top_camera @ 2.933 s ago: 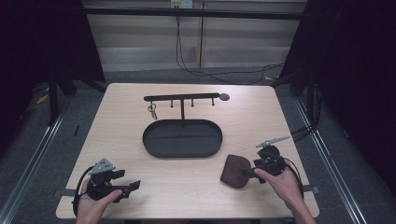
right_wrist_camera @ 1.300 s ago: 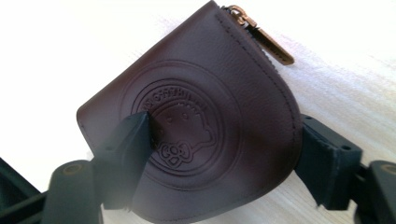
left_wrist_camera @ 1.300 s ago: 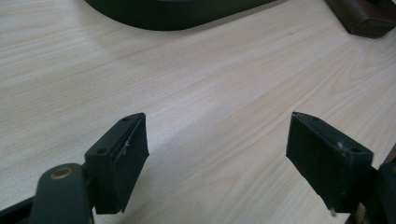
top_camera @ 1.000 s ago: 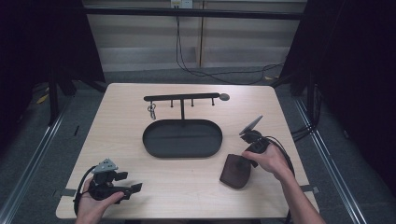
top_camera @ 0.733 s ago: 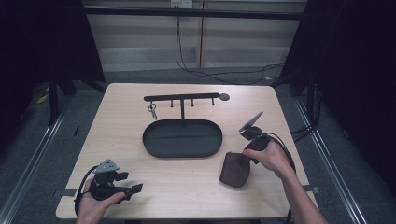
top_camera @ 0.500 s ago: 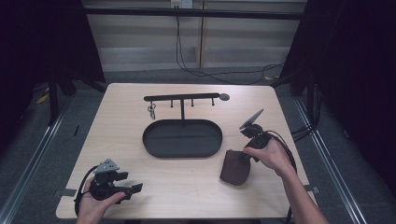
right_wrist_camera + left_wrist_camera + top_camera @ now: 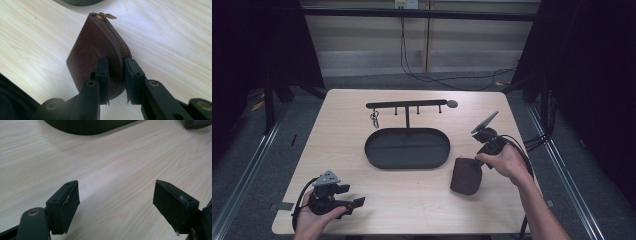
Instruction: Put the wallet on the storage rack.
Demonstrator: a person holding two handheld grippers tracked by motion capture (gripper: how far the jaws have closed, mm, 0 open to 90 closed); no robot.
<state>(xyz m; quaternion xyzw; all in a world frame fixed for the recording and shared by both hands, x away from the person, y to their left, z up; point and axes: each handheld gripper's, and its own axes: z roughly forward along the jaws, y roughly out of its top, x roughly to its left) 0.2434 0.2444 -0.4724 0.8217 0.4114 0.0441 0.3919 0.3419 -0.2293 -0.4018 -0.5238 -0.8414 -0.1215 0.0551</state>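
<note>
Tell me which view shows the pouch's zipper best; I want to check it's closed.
The right gripper view: the brown pouch is close up, its zipper and gold pull plain. The high view shows the pouch small, zipper unreadable. The left gripper view catches just a dark corner.

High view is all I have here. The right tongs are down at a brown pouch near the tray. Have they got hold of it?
Observer: Yes. In the right gripper view the right tongs are clamped on the edge of the brown pouch, one jaw on each side; they have just been closing.
Operator: Does the pouch have a fastening?
Observer: A zip runs along its edge, with a gold pull at the far end.
Operator: And the left tongs?
Observer: The left tongs stand open over bare table, nothing between them.
</note>
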